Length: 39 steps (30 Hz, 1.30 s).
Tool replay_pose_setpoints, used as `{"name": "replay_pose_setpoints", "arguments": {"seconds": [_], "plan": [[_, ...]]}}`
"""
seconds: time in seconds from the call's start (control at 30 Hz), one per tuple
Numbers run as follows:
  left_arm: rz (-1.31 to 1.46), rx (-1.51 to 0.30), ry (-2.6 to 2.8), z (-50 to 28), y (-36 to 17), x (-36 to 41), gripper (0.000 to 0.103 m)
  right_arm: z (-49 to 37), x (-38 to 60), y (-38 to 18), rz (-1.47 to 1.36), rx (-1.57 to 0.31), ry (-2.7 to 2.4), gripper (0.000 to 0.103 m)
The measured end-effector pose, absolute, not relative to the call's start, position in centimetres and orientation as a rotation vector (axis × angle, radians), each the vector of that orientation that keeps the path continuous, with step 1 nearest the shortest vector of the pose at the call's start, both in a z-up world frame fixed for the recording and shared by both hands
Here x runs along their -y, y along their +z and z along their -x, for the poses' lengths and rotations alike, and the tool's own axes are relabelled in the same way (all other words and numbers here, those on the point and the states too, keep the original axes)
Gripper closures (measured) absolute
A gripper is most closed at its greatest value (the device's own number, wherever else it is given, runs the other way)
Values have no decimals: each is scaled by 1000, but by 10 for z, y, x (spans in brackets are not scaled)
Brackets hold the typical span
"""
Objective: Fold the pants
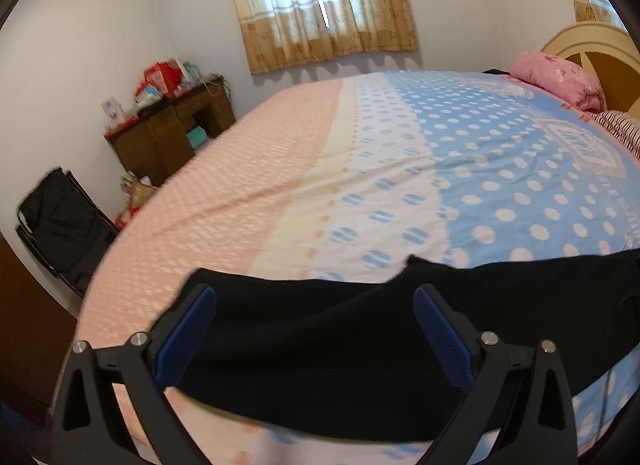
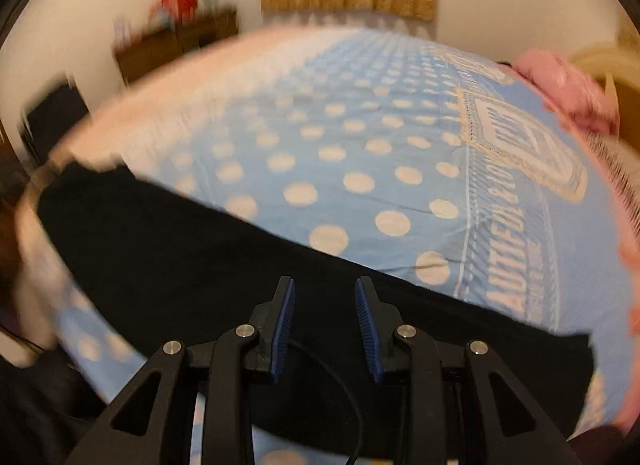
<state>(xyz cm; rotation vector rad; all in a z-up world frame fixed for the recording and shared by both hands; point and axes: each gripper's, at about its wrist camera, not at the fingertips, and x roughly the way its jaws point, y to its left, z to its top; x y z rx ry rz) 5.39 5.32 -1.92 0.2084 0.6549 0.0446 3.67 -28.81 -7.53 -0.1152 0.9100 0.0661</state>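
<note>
A bed (image 1: 280, 169) carries everything, covered by a sheet (image 1: 500, 169) that is blue with white dots on one side and pink on the other, with a pale band between. Black pants (image 1: 340, 345) lie flat across its near edge. At the far end by the headboard (image 1: 592, 45) rests a pink pillow (image 1: 560, 77), just beside a striped cloth (image 1: 620, 129).

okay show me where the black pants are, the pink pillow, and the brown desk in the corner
black pants (image 1: 320, 345), left wrist view, on the flat middle of the cloth between the open fingers.
pink pillow (image 1: 560, 79), left wrist view, on its top face by the headboard.
brown desk (image 1: 160, 141), left wrist view, on its front panel.
</note>
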Motion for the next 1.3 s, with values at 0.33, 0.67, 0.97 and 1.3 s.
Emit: {"name": "replay_pose_setpoints", "arguments": {"seconds": [0.33, 0.67, 0.97, 1.3], "plan": [[-146, -736, 58, -69, -41, -78, 1, -44, 354, -110, 56, -1024, -71, 69], [-196, -711, 7, -62, -35, -53, 1, -49, 350, -111, 81, -1017, -56, 99], [-165, -703, 20, -63, -26, -55, 1, -51, 354, -103, -1, -872, -143, 101], [-192, -694, 12, -61, -26, -48, 1, -36, 387, -92, -293, -810, -77, 99]]}}
